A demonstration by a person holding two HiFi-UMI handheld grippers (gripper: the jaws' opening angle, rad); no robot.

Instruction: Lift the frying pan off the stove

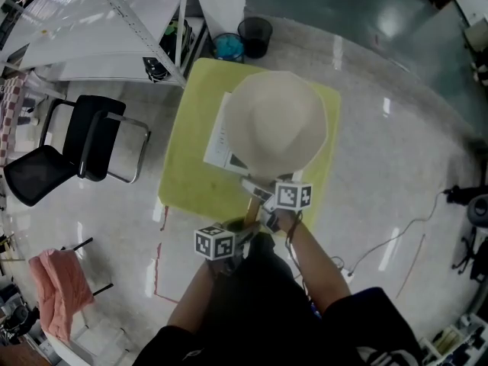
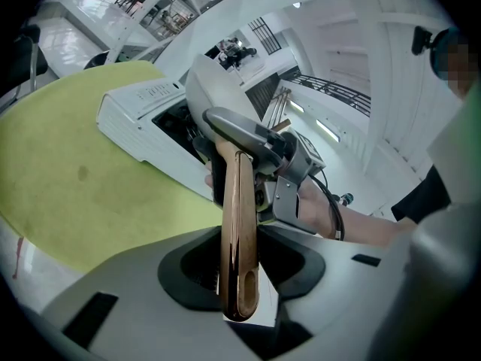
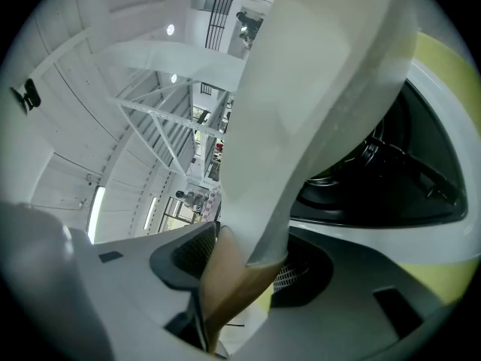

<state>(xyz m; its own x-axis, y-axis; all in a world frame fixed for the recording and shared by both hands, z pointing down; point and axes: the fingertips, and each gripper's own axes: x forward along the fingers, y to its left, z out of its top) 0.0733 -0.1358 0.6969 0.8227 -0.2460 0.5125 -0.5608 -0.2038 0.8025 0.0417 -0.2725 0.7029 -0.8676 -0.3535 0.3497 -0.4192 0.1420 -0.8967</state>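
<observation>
A cream frying pan [image 1: 278, 120] hangs tilted above the white stove [image 1: 219, 139], which stands on a yellow-green table [image 1: 191, 166]. The pan's brown handle [image 1: 252, 204] points toward me. My left gripper [image 1: 242, 227] is shut on the handle's end [image 2: 239, 232], near the hanging hole. My right gripper [image 1: 263, 204] is closed on the handle [image 3: 233, 292] higher up, where the brown meets the cream neck. In the right gripper view the pan's underside [image 3: 316, 89] fills the middle, with the stove's black burner [image 3: 391, 171] beneath it. The left gripper view shows the right gripper [image 2: 289, 164] and its hand beyond the handle.
A black chair [image 1: 76, 147] stands left of the table. A pink cloth [image 1: 61, 288] hangs on a rack at the lower left. A black bin [image 1: 255, 35] and a blue bucket [image 1: 228, 46] sit behind the table. Cables [image 1: 396, 239] run over the floor at the right.
</observation>
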